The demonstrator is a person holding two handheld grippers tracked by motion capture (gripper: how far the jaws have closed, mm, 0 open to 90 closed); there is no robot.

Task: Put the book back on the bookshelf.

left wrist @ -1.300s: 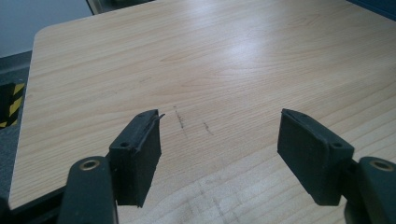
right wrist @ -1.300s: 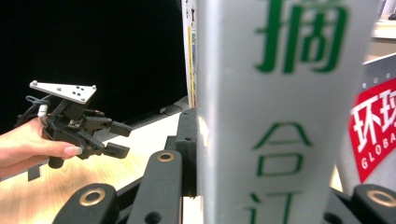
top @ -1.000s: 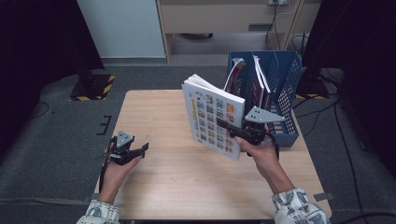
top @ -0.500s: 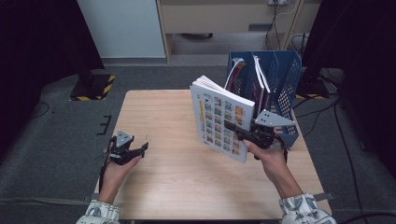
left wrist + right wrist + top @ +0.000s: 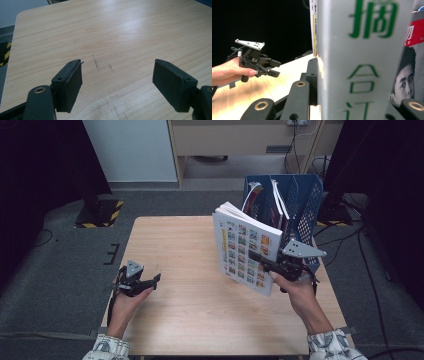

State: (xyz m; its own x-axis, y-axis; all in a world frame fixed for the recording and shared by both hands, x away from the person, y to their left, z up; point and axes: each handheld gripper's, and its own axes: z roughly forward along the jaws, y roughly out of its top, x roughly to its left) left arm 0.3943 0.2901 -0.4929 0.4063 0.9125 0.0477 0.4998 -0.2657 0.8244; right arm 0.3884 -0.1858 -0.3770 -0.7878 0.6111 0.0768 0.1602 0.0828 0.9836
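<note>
Your right gripper (image 5: 264, 261) clamps the book (image 5: 243, 248) upright at centre right of the frame, just before the blue file rack (image 5: 306, 202). Your left gripper (image 5: 150, 280), lower left, has just been opening, jaws wide over bare table (image 5: 185, 245).

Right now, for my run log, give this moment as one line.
right gripper: shut on thick white book, upright | blue mesh file rack: behind | left gripper: open, empty

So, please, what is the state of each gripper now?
Left gripper: open, holding nothing; its jaws have just been opening.
Right gripper: shut on the book.
</note>
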